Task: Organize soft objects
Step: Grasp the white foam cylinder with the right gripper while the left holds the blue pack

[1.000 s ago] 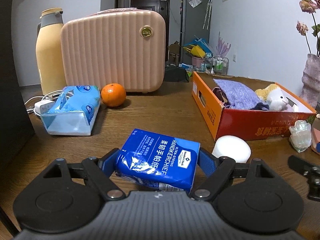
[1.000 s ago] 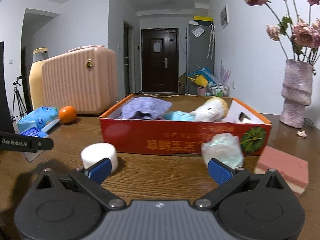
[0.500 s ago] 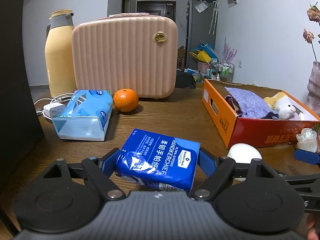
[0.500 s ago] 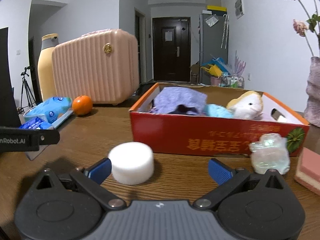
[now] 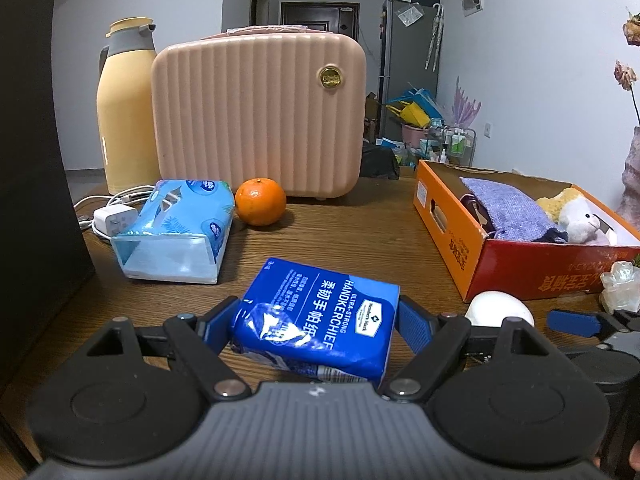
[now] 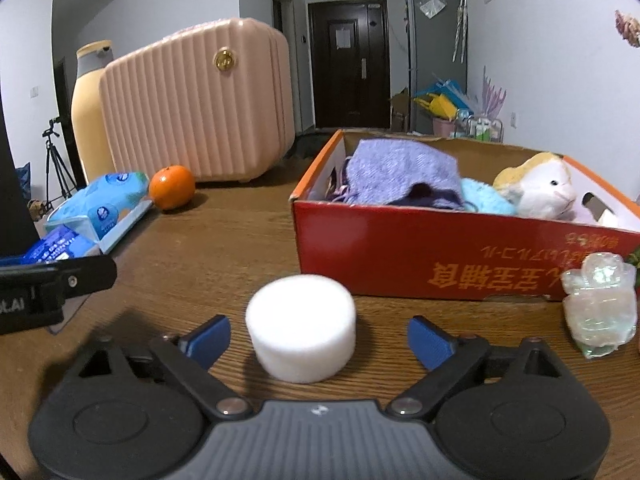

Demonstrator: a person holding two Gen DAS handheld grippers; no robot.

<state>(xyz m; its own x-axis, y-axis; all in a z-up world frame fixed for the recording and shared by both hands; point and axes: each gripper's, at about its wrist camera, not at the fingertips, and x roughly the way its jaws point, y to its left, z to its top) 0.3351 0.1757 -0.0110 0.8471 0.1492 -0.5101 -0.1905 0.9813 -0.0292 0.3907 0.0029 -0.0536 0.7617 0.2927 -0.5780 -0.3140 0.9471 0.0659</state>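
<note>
Left wrist view: the left gripper (image 5: 318,320) has its jaws pressed on both sides of the blue handkerchief pack (image 5: 320,322), which sits low over the wooden table (image 5: 352,240). Behind it are a light-blue tissue pack (image 5: 176,228), an orange (image 5: 260,201), a pink suitcase (image 5: 260,112) & a yellow thermos (image 5: 126,108). At the right stands the red box (image 5: 516,268) w/ a purple cloth (image 5: 506,206) and a plush toy (image 5: 576,216) inside.

Right wrist view: the right gripper (image 6: 318,338) has its jaws wide apart, w/ nothing gripped. The white foam cylinder (image 6: 301,327) stands on the table between the fingers, touching neither, just in front of the red box (image 6: 440,256). A clear crumpled wrap (image 6: 600,310) is near the box front, at the right.
</note>
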